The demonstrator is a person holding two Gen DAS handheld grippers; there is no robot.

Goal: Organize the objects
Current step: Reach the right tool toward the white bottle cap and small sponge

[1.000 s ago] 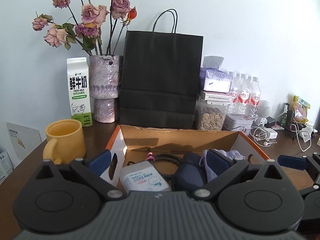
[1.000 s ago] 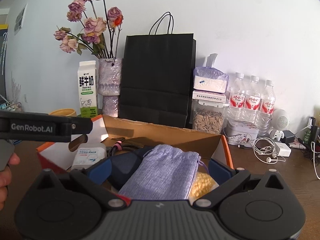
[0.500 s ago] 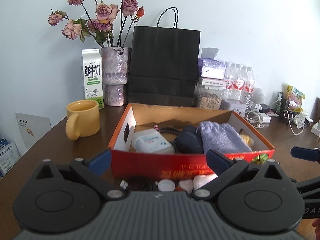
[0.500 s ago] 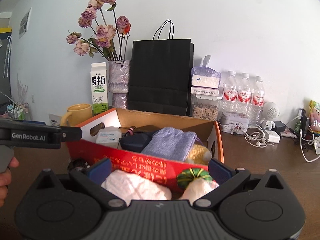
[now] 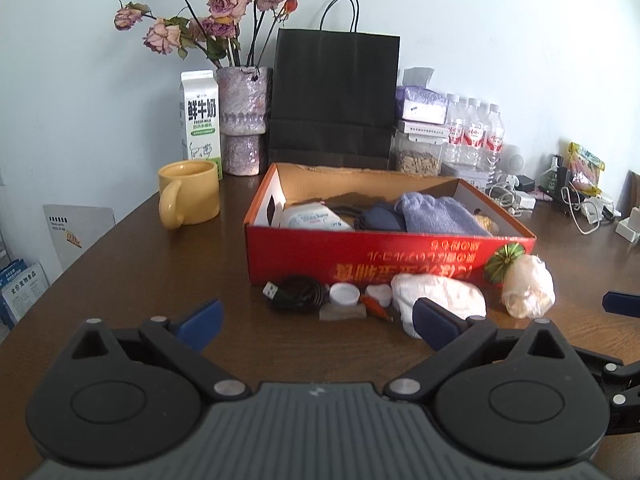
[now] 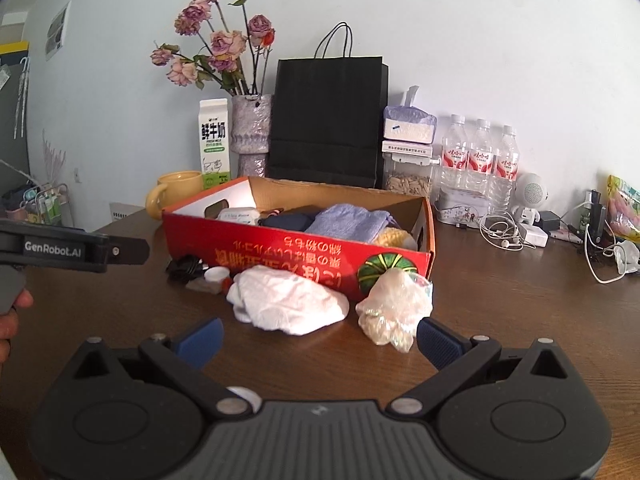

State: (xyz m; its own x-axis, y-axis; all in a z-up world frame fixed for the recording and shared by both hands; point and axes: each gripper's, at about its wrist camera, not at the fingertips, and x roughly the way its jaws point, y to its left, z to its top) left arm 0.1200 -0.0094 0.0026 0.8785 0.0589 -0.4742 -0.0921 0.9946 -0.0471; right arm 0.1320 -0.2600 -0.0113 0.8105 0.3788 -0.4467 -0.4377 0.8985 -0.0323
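Plain pale blue-white painted wall (image 6: pixel 480 40) behind everything, lit by soft daylight. The dark brown wood-grain table (image 5: pixel 140 272) has a rounded left edge.

Your left black two-finger gripper with blue pads (image 5: pixel 316 320) hovers level, jaws spread wide and empty. Beside it, your right black gripper (image 6: pixel 318 338) is equally agape, holding nothing. Your left hand (image 6: pixel 10 316) grips its handle.
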